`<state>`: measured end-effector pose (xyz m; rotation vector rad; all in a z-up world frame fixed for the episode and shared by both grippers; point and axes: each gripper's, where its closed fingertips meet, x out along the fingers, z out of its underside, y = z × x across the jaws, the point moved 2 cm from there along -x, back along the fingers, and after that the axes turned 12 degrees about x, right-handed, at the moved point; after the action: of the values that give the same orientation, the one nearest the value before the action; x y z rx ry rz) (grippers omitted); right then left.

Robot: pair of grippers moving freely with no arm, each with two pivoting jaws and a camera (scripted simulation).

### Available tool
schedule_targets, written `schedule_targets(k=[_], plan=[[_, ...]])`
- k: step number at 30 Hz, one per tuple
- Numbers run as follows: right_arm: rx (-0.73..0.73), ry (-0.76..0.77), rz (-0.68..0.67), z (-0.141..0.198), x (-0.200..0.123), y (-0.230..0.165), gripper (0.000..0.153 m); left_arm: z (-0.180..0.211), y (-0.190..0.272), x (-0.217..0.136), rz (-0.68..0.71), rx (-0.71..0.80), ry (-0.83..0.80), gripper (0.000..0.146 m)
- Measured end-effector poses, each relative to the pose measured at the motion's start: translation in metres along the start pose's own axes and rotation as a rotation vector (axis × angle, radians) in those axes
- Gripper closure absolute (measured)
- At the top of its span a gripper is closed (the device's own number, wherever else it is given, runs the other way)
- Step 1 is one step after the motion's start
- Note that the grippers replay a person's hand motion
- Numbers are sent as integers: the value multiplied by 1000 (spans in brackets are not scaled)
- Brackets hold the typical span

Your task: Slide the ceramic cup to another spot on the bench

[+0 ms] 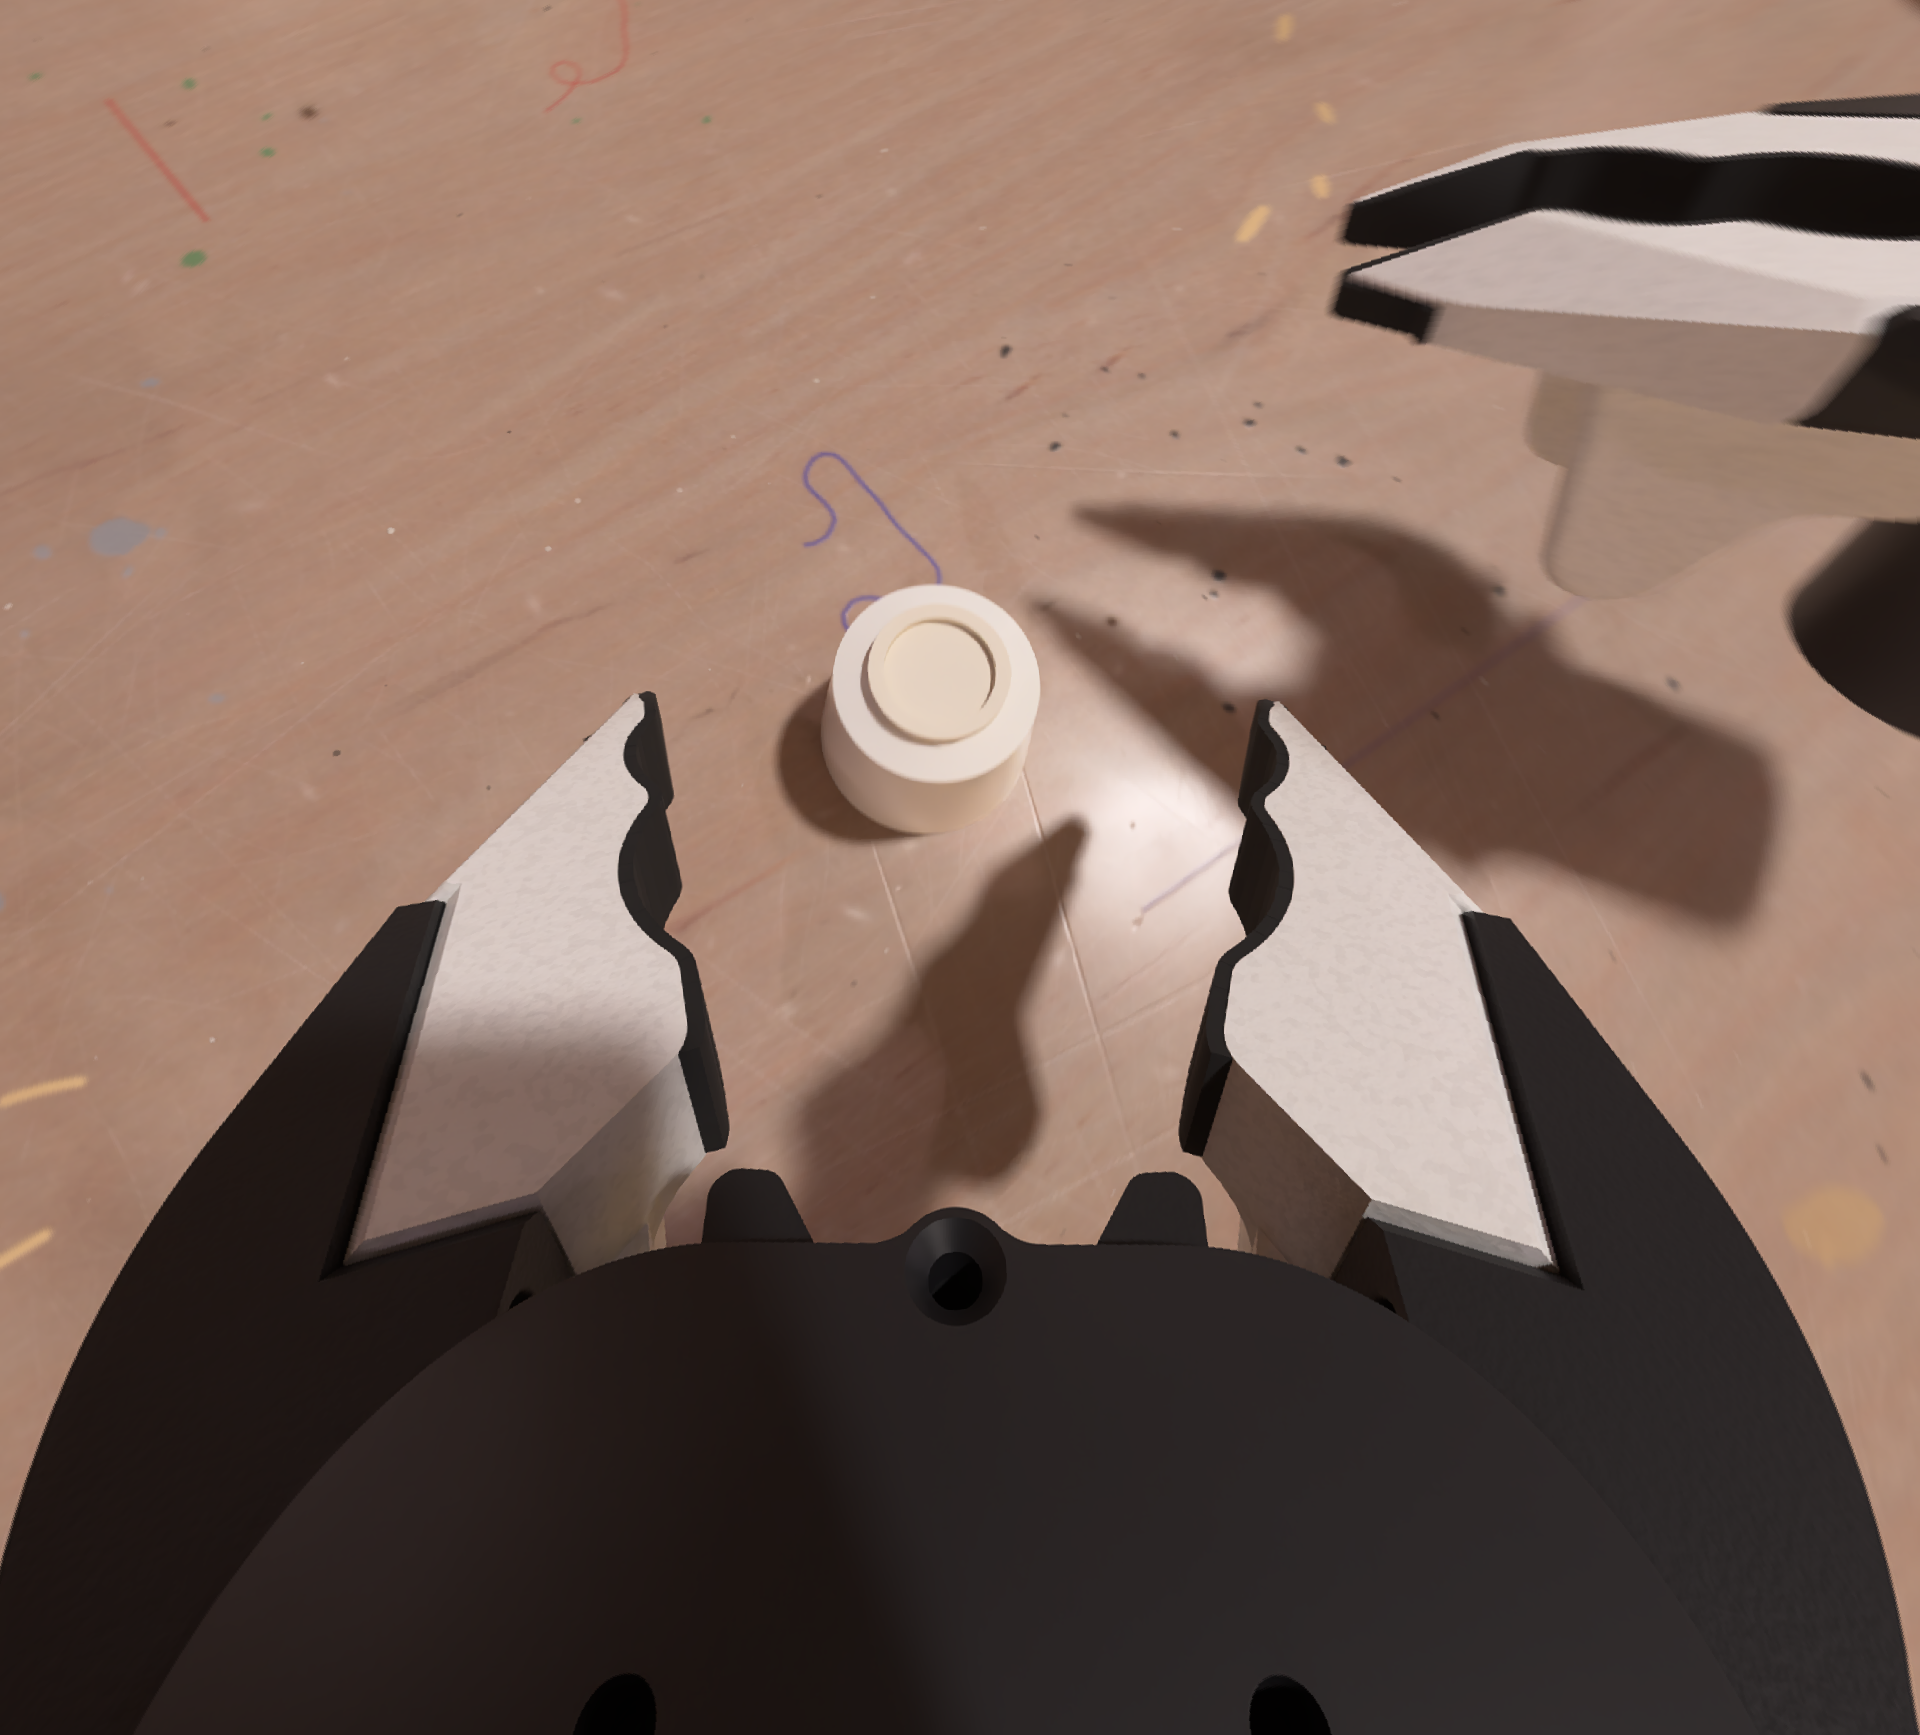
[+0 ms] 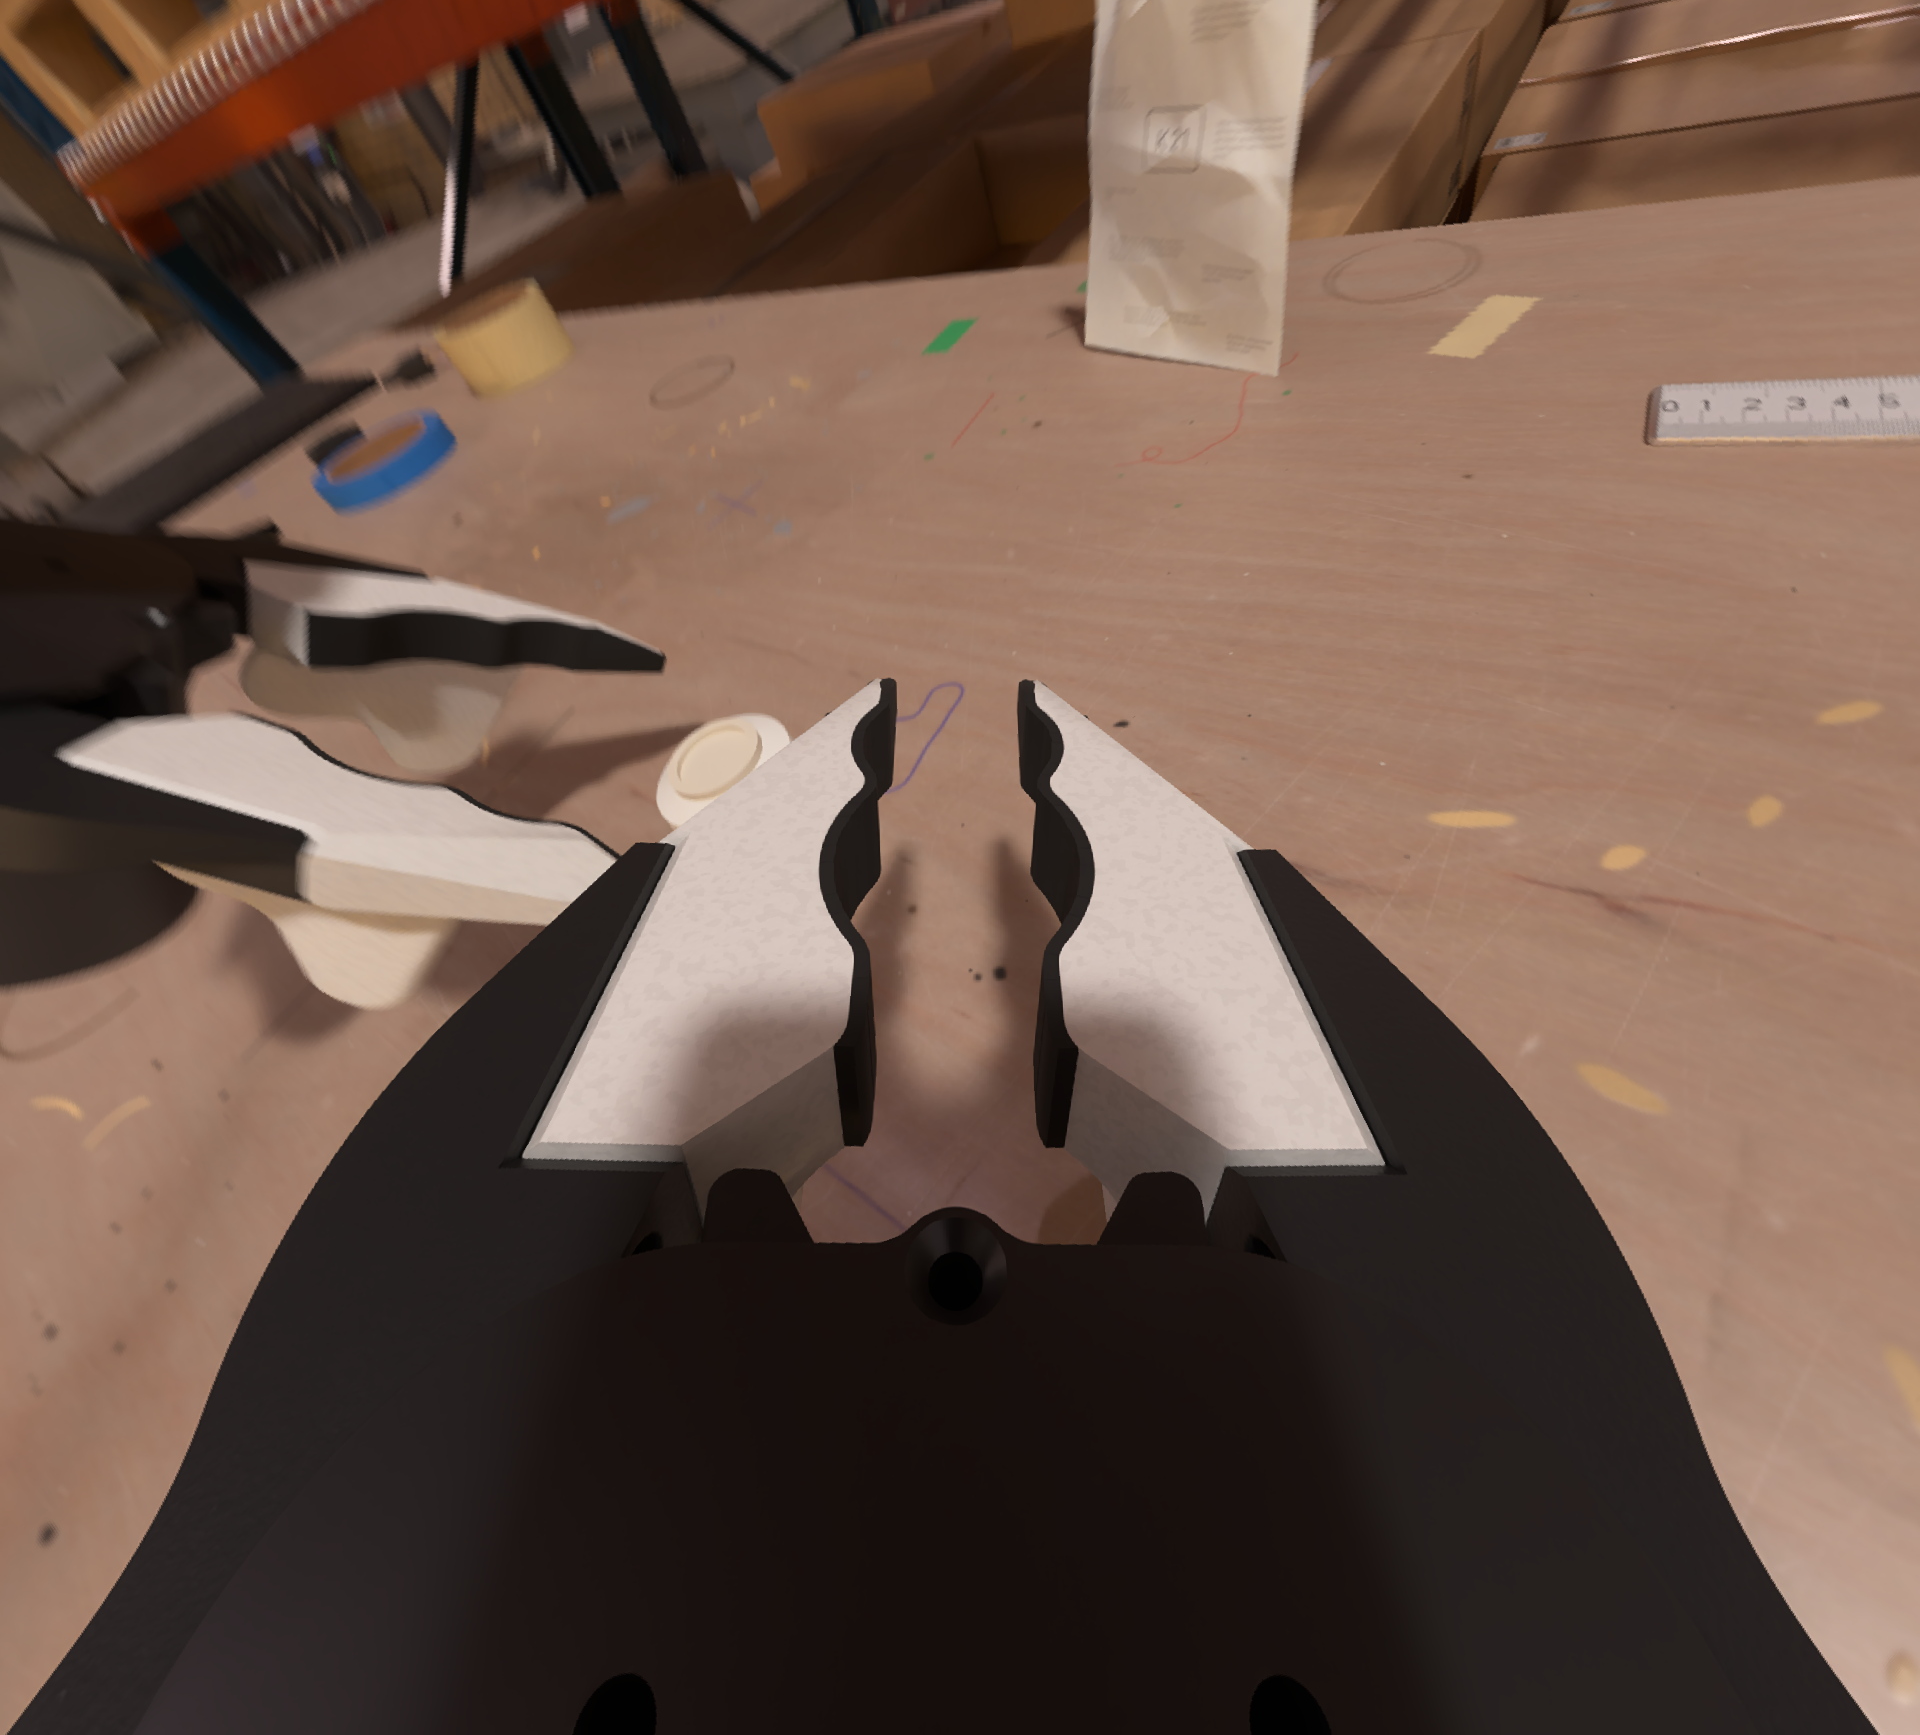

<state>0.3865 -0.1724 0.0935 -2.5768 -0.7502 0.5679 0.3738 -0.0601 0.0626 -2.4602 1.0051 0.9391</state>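
The approach is judged underway: the spread left claw [image 1: 951, 698] is held above the upturned ceramic cup [image 1: 930, 709] at twelve o'clock; lowering around it is called for

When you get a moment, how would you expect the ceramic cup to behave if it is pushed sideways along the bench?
The ceramic cup stands upside down, foot ring up and wide rim down, so it will probably slide rather than tip. It looks squat and rigid, so a low push should move it whole. The bench looks smooth and faintly glossy, so it may glide easily.
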Motion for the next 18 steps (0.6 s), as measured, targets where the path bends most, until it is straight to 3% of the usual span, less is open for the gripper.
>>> schedule_targets(k=[3, 8, 10, 14, 18], plan=[[82, 14, -41, -2, -1, 4, 124, -1, 3, 15, -85, -26, -95, 34], [64, -36, -97, 3, 3, -3, 117, 8, 0, 25, -162, -151, -182, 36], [63, -21, -118, 2, 1, -5, 117, 11, -3, 25, -192, -193, -189, 50], [109, 4, -167, -1, -1, -6, 117, 11, -1, 26, -164, -212, -216, 90], [141, 28, -199, -4, -4, -7, 116, 11, -2, 25, -148, -169, -272, 98]])
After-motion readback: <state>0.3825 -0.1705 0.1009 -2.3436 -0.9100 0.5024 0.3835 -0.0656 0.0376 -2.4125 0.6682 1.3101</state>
